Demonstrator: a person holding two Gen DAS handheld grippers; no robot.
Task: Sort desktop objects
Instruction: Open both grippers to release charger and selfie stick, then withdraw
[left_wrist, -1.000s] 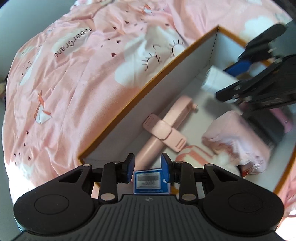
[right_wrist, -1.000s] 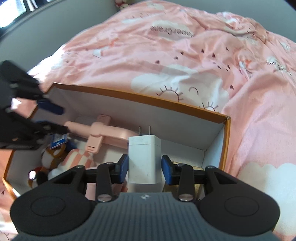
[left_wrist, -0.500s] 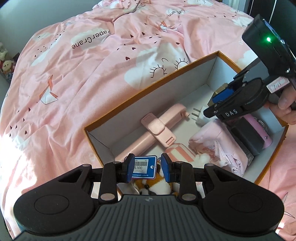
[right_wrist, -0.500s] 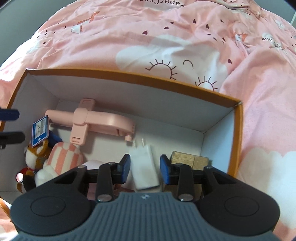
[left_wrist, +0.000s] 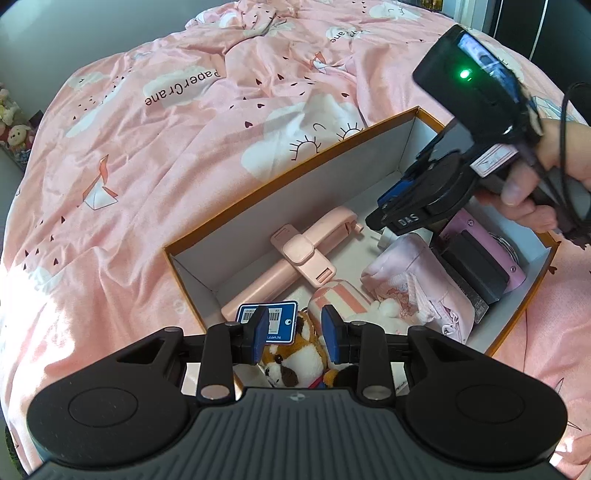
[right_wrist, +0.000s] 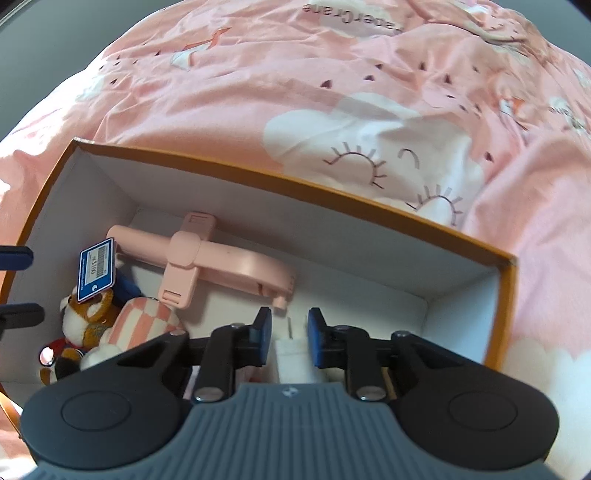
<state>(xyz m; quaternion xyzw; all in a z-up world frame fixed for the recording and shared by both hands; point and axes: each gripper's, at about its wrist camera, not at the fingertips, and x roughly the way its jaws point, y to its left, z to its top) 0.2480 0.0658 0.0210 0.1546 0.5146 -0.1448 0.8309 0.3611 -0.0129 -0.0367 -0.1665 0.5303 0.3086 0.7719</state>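
Fingers of the right gripper (right_wrist: 287, 329) have just been closing above the white charger (right_wrist: 295, 360), released at the box's (right_wrist: 369, 199) right end. Left gripper (left_wrist: 293, 334) stands narrowly open, empty, over the plush toy (left_wrist: 295, 360). Placement appears complete. Blue tag (left_wrist: 271, 321) reads "100"; bedspread (left_wrist: 147, 166) reads "PaperCrane".

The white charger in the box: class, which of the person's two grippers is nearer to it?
Right. The right gripper hangs directly over the white charger, jaws just narrowed, not gripping. The left gripper sits at the box's opposite end, above the plush toy.
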